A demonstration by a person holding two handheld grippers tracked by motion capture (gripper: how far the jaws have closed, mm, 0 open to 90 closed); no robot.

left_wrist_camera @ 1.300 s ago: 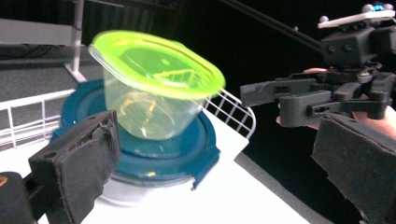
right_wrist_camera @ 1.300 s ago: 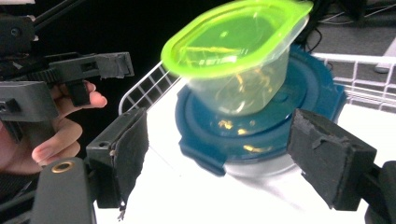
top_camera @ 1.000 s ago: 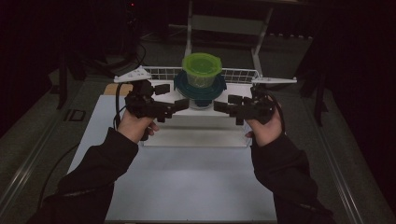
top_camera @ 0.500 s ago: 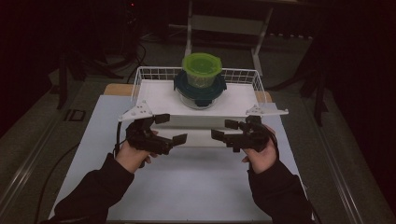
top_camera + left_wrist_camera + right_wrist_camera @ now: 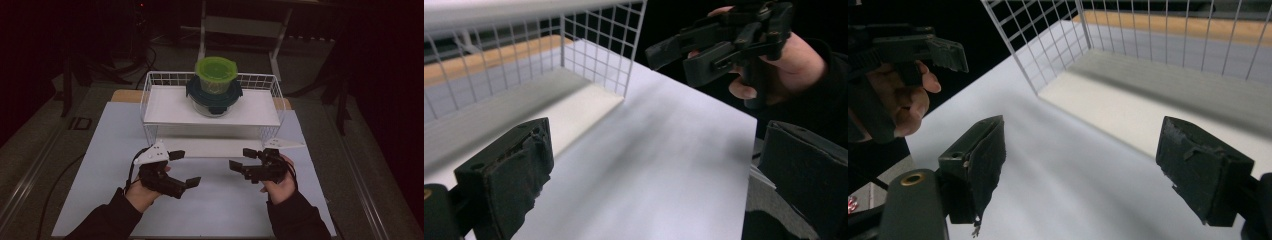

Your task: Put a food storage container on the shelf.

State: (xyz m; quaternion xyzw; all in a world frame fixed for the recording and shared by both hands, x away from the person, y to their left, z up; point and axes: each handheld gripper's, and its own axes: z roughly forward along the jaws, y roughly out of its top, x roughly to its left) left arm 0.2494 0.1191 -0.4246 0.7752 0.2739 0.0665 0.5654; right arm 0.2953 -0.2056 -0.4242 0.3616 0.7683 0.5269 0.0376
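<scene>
Two grippers, left gripper [image 5: 182,169] and right gripper [image 5: 246,159], are hovering with jaws apart, empty, low in the frame; the green-lidded clear plastic container [image 5: 215,75] stacked upper centre on a white wire shelf [image 5: 160,107] is probably light, rigid and slippery, best gripped across its lid rim.

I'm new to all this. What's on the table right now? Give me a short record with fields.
surface: white sheet on the table
rack: white wire shelf, two levels
on top level: green-lidded container stacked on a dark-lidded one
left tool: open, holding nothing, in front of the rack
right tool: open, holding nothing, in front of the rack
lower level: bare as far as visible
</scene>
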